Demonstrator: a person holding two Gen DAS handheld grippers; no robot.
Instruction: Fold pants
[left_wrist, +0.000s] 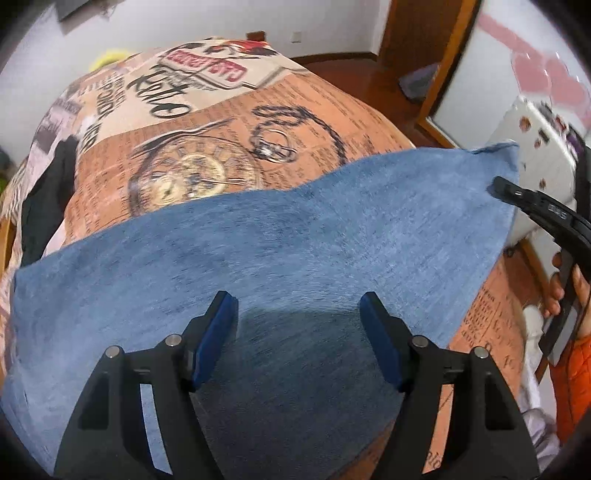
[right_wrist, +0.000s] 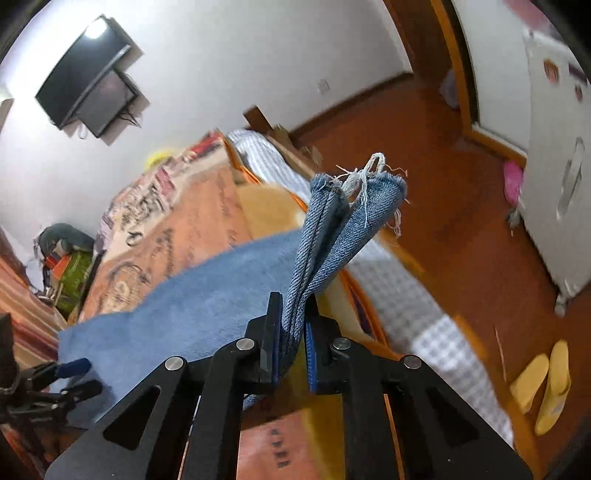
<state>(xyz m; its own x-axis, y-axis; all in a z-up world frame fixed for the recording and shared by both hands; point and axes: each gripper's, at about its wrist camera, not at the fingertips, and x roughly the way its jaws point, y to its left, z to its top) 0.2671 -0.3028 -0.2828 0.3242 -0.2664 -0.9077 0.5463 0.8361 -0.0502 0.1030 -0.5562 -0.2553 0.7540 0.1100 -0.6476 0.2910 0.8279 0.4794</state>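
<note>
Blue denim pants (left_wrist: 258, 258) lie spread across a bed with a printed orange cover (left_wrist: 221, 129). My left gripper (left_wrist: 299, 310) is open just above the denim and holds nothing. My right gripper (right_wrist: 293, 325) is shut on the frayed hem end of the pants (right_wrist: 351, 210) and lifts it off the bed; it also shows in the left wrist view (left_wrist: 524, 199) at the pants' far right corner. The left gripper shows in the right wrist view (right_wrist: 74, 376) at the lower left.
A black garment (left_wrist: 44, 199) lies at the bed's left edge. Beside the bed are a wooden floor (right_wrist: 424, 147), yellow slippers (right_wrist: 546, 384) and a white fridge (right_wrist: 561, 147). A TV (right_wrist: 85, 74) hangs on the wall.
</note>
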